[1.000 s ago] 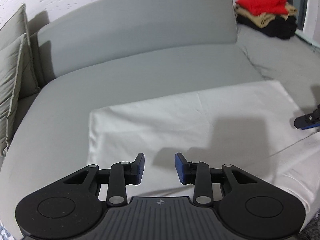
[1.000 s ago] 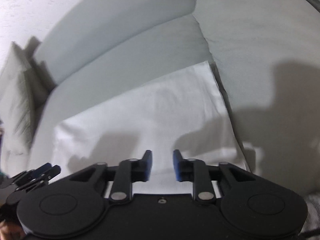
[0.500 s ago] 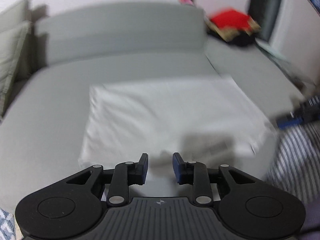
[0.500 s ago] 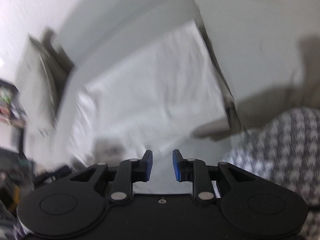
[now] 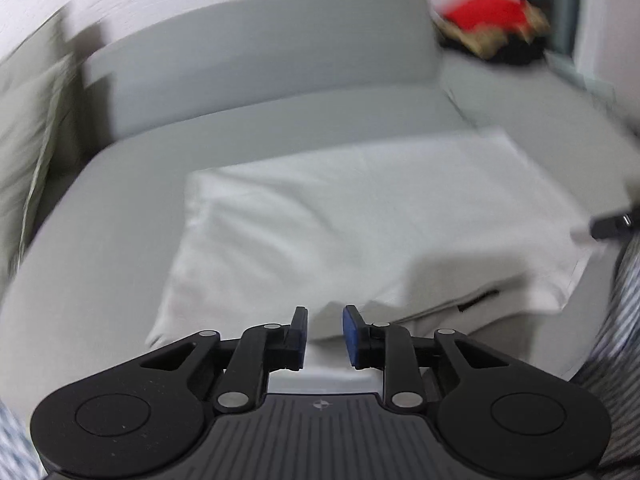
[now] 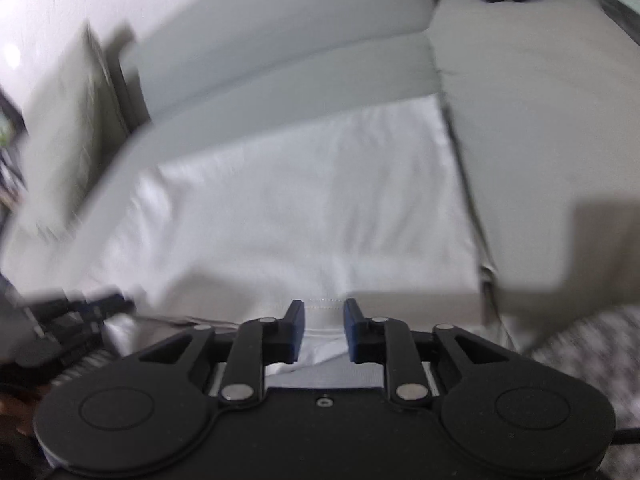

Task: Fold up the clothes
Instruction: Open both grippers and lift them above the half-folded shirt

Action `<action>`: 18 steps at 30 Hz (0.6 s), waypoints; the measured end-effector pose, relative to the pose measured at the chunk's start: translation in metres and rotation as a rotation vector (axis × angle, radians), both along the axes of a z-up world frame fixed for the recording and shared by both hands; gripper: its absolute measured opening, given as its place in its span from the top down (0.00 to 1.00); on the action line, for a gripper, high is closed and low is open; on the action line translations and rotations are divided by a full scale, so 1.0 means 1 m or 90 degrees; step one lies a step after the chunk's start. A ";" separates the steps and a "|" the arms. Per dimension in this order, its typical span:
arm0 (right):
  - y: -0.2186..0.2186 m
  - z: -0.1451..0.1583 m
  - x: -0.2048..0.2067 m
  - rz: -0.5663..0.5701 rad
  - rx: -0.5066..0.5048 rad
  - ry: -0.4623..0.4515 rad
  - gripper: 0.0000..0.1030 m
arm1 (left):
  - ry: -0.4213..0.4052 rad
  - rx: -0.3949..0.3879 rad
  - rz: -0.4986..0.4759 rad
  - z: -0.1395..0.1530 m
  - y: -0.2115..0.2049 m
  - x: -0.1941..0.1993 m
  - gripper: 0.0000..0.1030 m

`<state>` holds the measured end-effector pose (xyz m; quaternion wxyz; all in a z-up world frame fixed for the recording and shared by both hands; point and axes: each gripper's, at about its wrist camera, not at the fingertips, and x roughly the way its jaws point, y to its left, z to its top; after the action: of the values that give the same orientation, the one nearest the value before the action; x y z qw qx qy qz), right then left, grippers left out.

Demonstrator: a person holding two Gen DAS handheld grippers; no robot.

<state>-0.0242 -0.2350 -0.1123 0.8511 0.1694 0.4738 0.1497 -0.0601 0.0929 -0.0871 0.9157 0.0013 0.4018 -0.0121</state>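
Note:
A white garment [image 5: 360, 216] lies folded flat into a rectangle on the grey sofa seat [image 5: 120, 216], its near edge draped over the front of the cushion. My left gripper [image 5: 325, 326] hovers open just before that near edge, nothing between its fingers. The same white garment [image 6: 312, 208] fills the middle of the right wrist view, where my right gripper [image 6: 324, 320] stands open over its hemmed near edge. The other gripper's dark tip [image 5: 612, 226] shows at the far right of the left wrist view, and at the lower left [image 6: 84, 308] of the right wrist view.
A pile of red, tan and black clothes [image 5: 492, 24] sits on the far right sofa section. Grey cushions [image 5: 28, 128] lean at the left end. The backrest [image 5: 256, 52] runs behind the seat. A patterned rug [image 6: 592, 344] lies below at the right.
Both grippers have pulled back toward the sofa's front edge, so the whole folded garment is now in view. Their jaws stay open and hold nothing.

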 end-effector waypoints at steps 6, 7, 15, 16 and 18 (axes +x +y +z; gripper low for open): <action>-0.043 -0.006 0.010 -0.116 0.037 0.059 0.63 | -0.017 -0.048 0.079 0.005 0.025 0.006 0.81; -0.048 -0.009 0.013 -0.133 0.033 0.074 0.68 | -0.016 -0.036 0.076 0.002 0.022 0.011 0.81; -0.049 -0.028 0.035 -0.152 -0.018 0.141 0.66 | 0.008 -0.005 0.085 -0.024 0.013 0.041 0.80; -0.046 -0.030 0.037 -0.146 -0.027 0.146 0.65 | 0.016 -0.012 0.096 -0.027 0.016 0.043 0.80; -0.047 -0.032 0.039 -0.154 -0.017 0.150 0.62 | 0.030 -0.032 0.115 -0.031 0.023 0.047 0.80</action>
<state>0.0145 -0.2820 -0.1443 0.8035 0.2299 0.5488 0.0191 -0.0135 0.1159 -0.1182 0.9031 -0.0583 0.4211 0.0601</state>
